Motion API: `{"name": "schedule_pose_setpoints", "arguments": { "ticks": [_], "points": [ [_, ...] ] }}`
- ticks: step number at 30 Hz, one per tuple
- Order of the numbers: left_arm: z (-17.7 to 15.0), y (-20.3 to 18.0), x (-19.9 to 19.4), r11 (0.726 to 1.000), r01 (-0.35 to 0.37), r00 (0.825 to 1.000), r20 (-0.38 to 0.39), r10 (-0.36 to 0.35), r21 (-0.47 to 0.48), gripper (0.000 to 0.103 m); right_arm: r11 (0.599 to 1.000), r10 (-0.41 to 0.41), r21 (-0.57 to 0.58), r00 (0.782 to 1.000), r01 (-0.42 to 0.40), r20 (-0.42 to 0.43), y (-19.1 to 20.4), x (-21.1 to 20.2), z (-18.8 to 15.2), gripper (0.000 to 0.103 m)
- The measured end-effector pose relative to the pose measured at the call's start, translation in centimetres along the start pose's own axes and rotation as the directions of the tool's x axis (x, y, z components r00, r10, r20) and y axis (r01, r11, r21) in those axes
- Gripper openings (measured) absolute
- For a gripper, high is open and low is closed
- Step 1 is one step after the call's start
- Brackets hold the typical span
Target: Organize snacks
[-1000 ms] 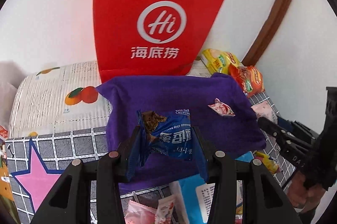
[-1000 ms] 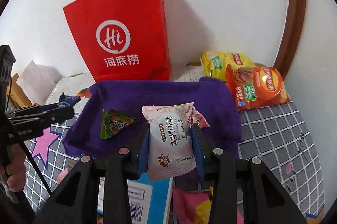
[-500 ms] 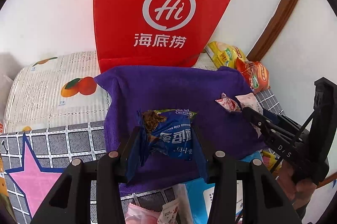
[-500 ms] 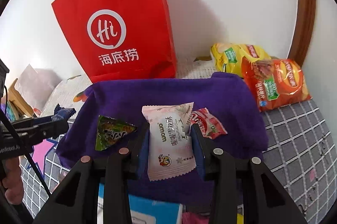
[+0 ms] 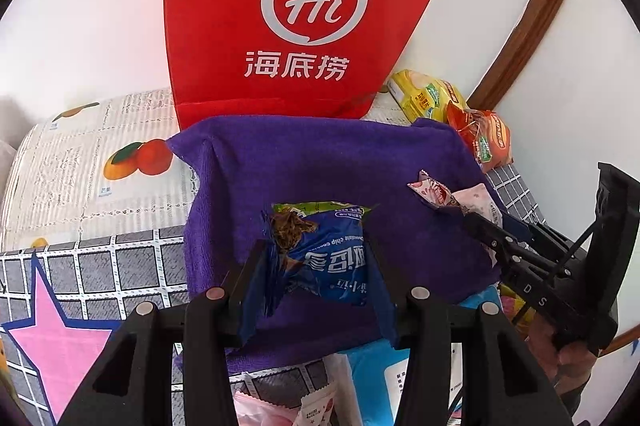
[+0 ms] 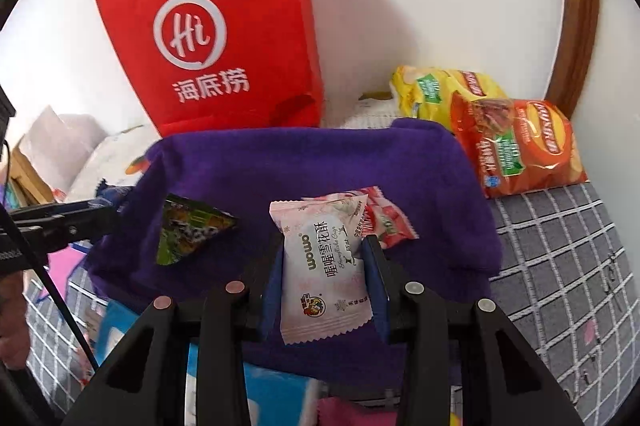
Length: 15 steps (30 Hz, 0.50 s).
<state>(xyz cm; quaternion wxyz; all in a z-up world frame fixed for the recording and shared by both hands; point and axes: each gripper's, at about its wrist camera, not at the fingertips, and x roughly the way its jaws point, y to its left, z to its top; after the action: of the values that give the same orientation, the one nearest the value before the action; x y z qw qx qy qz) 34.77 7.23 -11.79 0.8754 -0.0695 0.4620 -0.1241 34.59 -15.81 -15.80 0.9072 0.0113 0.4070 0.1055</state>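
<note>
My left gripper (image 5: 316,254) is shut on a blue cookie packet (image 5: 332,266) and holds it over the purple towel (image 5: 320,166). A green triangular packet (image 5: 320,208) lies just beyond it. My right gripper (image 6: 324,250) is shut on a pale pink snack packet (image 6: 320,266) above the towel's (image 6: 320,162) near middle. A red-and-white packet (image 6: 384,218) lies behind it, and the green triangular packet (image 6: 188,230) lies to its left. The right gripper also shows in the left wrist view (image 5: 480,226), the left gripper in the right wrist view (image 6: 100,214).
A red paper bag (image 5: 296,14) stands against the wall behind the towel. Yellow (image 6: 440,86) and orange chip bags (image 6: 520,146) lie at the back right. A light blue box (image 5: 380,366) and pink packets (image 5: 280,406) lie at the near edge, on a checked mat (image 6: 560,266).
Both grippers have moved forward over the towel with their packets. The green packet now shows behind the blue one.
</note>
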Motion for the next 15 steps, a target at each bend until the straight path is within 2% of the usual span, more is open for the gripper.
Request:
{"name": "schedule_pose_setpoints", "arguments": {
  "ticks": [6, 15],
  "points": [
    [0.1, 0.1, 0.1, 1.000, -0.006, 1.000, -0.005, 0.006, -0.005, 0.046, 0.999, -0.014, 0.033, 1.000, 0.015, -0.020, -1.0, 0.4, 0.0, 0.038],
    [0.1, 0.4, 0.2, 1.000, -0.004, 1.000, -0.007, 0.004, -0.015, 0.046, 0.999, -0.034, 0.023, 0.998, 0.035, -0.052, -1.0, 1.3, -0.3, 0.038]
  ]
}}
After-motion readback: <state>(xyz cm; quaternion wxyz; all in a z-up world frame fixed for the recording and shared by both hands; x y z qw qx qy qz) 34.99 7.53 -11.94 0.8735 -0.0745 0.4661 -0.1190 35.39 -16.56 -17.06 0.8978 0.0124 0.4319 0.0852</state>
